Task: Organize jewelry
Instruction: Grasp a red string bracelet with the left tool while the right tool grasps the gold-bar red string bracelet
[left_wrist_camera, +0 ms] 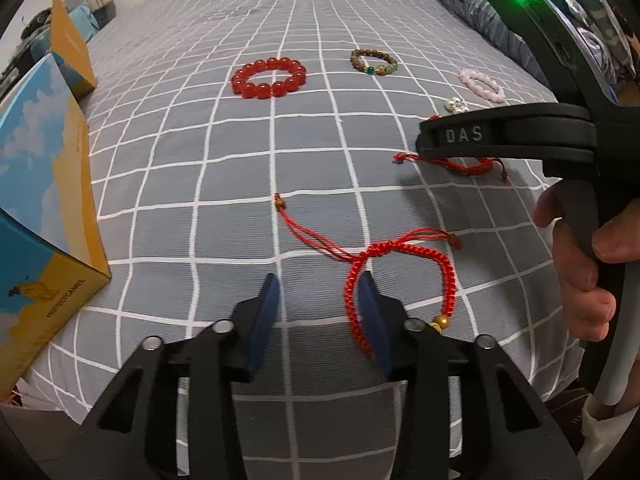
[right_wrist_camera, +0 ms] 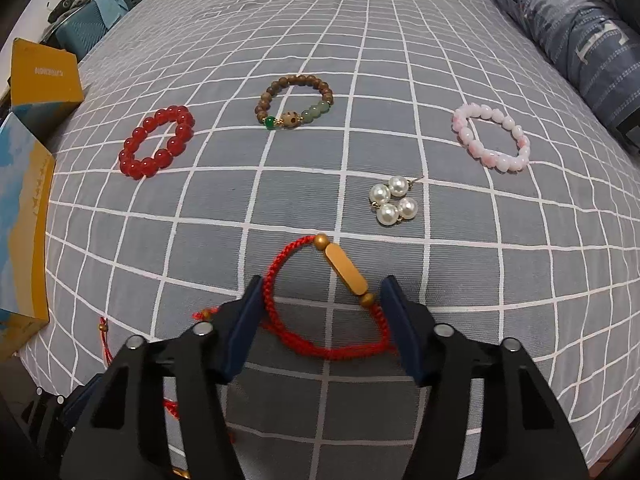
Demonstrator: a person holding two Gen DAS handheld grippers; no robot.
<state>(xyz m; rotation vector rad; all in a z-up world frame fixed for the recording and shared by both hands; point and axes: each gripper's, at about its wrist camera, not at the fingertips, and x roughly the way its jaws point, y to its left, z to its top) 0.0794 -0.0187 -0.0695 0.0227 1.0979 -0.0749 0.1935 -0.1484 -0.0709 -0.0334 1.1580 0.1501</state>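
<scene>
On the grey checked bedsheet (right_wrist_camera: 208, 216) lie several pieces of jewelry. A red braided cord bracelet with a gold tube bead (right_wrist_camera: 347, 276) sits between the jaws of my right gripper (right_wrist_camera: 323, 282). The pads stand close to its two sides without squeezing it, so that gripper is open. A second red braided bracelet (left_wrist_camera: 349, 296) lies by my left gripper (left_wrist_camera: 319, 280), also open. One strand runs just inside its right pad and the loop spreads out past that pad. The right tool's black finger (left_wrist_camera: 464, 136) hovers over the first bracelet, with a person's hand (left_wrist_camera: 580, 280) on its handle.
Farther back lie a red bead bracelet (right_wrist_camera: 175, 144), a wooden bead bracelet (right_wrist_camera: 288, 119), a pink bead bracelet (right_wrist_camera: 466, 134) and pearl earrings (right_wrist_camera: 394, 200). A blue-and-yellow box (left_wrist_camera: 44, 208) and its yellow lid (right_wrist_camera: 44, 76) stand at the left edge. Folded bedding (right_wrist_camera: 580, 40) lines the right.
</scene>
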